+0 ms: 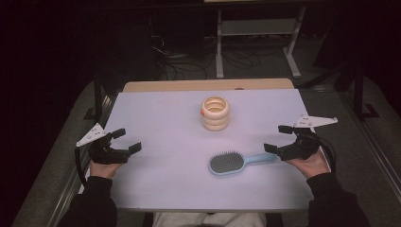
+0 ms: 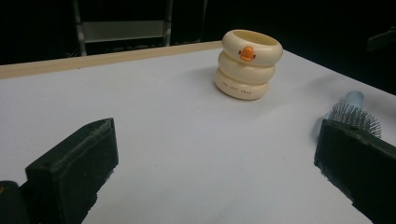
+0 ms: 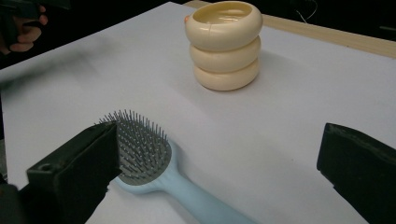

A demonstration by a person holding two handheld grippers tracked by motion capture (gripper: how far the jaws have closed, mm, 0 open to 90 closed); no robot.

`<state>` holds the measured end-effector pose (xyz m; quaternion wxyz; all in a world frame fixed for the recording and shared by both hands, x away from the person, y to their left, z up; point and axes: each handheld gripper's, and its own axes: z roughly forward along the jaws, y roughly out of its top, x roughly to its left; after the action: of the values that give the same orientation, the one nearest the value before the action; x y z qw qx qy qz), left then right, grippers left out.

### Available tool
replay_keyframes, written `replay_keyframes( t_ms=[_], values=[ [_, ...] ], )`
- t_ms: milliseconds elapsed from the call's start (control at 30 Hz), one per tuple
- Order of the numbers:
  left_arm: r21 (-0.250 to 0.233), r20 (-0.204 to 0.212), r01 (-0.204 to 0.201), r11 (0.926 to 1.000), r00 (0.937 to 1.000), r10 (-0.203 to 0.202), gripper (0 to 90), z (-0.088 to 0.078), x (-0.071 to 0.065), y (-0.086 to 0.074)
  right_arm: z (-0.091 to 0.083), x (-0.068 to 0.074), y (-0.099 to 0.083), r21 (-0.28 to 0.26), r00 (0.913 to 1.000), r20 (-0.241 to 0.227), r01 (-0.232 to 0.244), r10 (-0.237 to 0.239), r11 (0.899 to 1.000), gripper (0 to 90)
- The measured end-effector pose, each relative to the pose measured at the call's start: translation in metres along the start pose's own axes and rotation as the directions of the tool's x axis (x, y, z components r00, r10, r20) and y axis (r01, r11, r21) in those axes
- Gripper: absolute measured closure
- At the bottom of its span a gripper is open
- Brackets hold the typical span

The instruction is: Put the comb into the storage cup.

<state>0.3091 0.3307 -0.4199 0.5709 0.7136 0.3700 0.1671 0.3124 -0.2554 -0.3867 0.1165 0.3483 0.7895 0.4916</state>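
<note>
The work in hand looks like picking up the hairbrush, which lies bristles-up on the white surface, on the person's side of the cream ringed cup and a little to its right, well apart from it. Its pale blue handle points away from the cup toward the right tool, and the handle's tip lies just beside that tool's nearer jaw; whether they touch is hard to tell from the high view.

To do this well, I would bring the right tool in square across the handle, near where it meets the head, so that both jaws bear on the flat sides and the brush does not swing when lifted. Closing on the bristled head would likely slip.

The right tool stands wide open and holds nothing; in the right gripper view the brush head sits beside one jaw while the other is well clear. The left tool, well off to the cup's left and nearer the person, is likewise spread wide and empty, hovering near the surface.
</note>
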Motion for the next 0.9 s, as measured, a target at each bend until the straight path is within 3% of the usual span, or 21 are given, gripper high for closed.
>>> replay_keyframes(
  t_ms=[900],
  values=[
    [-0.001,0.014,-0.003,1.0000,0.9999,0.003,0.0,0.001,-0.001,0.000,0.017,0.013,0.022,0.059,0.9954,-0.055,0.082,-0.079,0.995,0.0]
  ],
)
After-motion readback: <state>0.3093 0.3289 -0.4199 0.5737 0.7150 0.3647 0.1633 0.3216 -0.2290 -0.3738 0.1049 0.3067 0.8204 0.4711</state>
